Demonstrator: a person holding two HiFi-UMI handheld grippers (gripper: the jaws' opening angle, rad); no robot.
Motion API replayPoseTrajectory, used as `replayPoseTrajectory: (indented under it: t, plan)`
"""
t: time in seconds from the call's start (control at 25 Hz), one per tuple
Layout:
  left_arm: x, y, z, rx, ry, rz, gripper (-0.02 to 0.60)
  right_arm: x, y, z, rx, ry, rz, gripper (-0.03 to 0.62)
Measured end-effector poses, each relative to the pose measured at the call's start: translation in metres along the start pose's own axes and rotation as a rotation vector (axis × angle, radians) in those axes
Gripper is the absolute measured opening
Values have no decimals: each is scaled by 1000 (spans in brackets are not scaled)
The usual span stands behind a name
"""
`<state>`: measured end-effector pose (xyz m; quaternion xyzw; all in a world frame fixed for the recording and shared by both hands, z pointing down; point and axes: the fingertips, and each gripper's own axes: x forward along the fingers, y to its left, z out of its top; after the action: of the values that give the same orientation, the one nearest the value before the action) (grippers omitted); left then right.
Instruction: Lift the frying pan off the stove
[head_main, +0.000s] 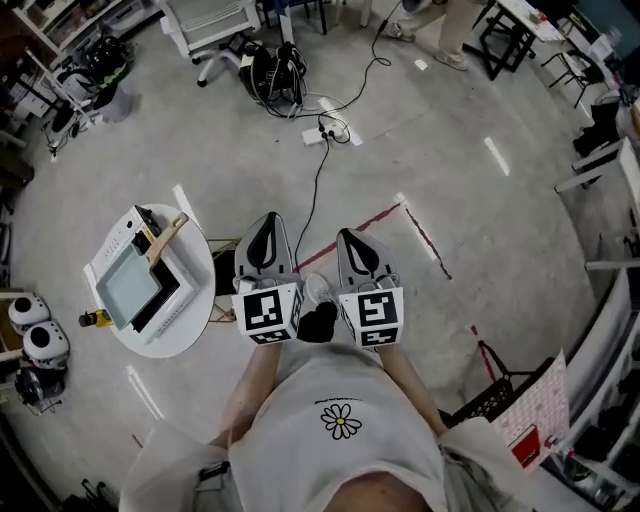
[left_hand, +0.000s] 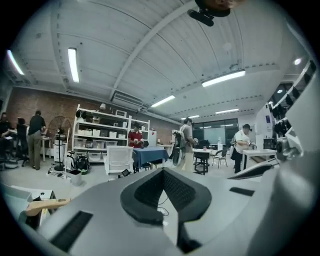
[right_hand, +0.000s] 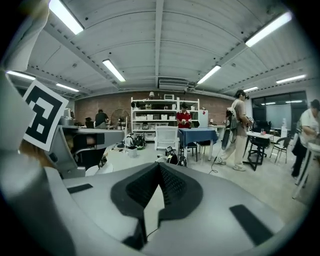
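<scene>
The square grey frying pan (head_main: 128, 286) with a wooden handle (head_main: 165, 238) sits on a flat black-and-white stove (head_main: 178, 292) on a small round white table (head_main: 192, 335), at the left of the head view. Both grippers are held side by side in front of the person's chest, to the right of the table and well away from the pan. The left gripper (head_main: 267, 222) is shut and empty, and its own view shows its tips meeting (left_hand: 162, 171) and the pan handle (left_hand: 47, 204) low at the left. The right gripper (head_main: 351, 238) is shut too, with nothing between its tips (right_hand: 159, 166).
A small bottle (head_main: 95, 319) stands at the table's left edge. A power strip with cables (head_main: 325, 133), a black bag (head_main: 275, 72) and a white chair (head_main: 210, 25) lie ahead on the concrete floor. A black crate (head_main: 500, 392) is at the right. Several people stand farther off.
</scene>
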<state>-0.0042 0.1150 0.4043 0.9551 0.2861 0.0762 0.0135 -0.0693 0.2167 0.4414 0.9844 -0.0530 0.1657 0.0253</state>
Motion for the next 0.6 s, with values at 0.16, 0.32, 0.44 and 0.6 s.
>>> replayPoseTrajectory:
  t: [0.16, 0.32, 0.44, 0.6]
  plan:
    - [32, 36, 8, -65, -15, 94, 0, 61, -4, 21, -54, 23, 90, 3]
    - [40, 79, 10, -97, -15, 215, 0, 110, 11, 45, -91, 11, 184, 2]
    - [28, 116, 6, -127, -17, 343, 0, 137, 43, 59, -149, -10, 301, 3]
    - [-3, 169, 4, -157, -36, 566, 0, 167, 103, 76, -229, -49, 526, 3]
